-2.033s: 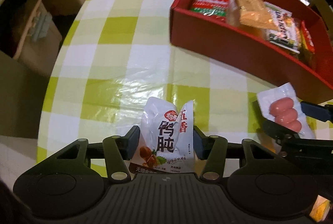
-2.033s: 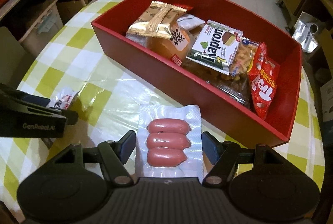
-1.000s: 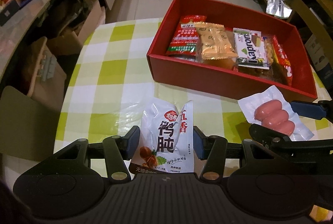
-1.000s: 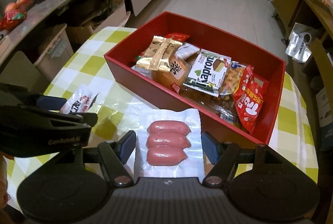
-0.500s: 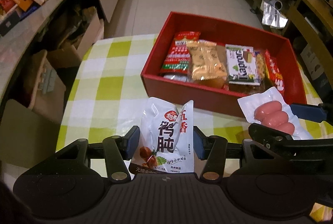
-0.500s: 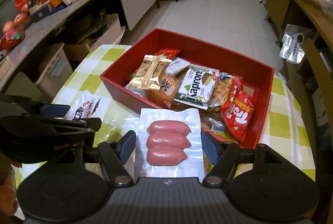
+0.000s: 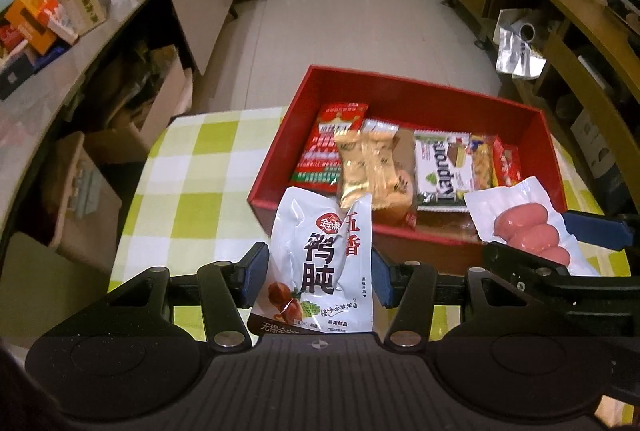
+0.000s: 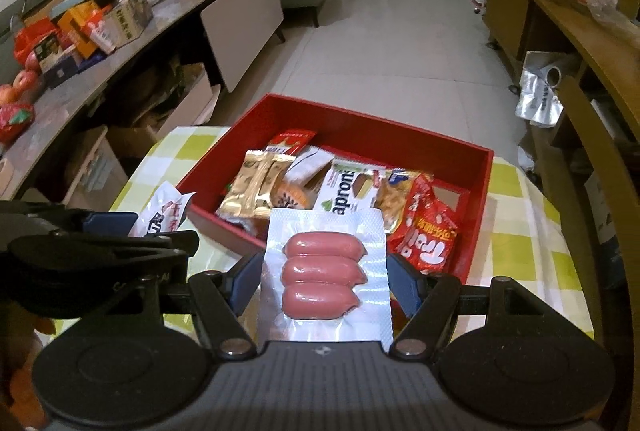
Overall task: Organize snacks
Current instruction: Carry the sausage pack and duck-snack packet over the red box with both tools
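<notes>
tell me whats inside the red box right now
The red box holds a red-and-green packet, gold wrapped cakes, a Kapron wafer pack, a peanut bag and a red snack bag. Whatever lies beneath them is covered; the far strip is bare.

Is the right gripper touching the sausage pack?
Touching. The right wrist view shows the right gripper with both pads pressed against the side edges of the sausage pack, holding it clear of the table.
</notes>
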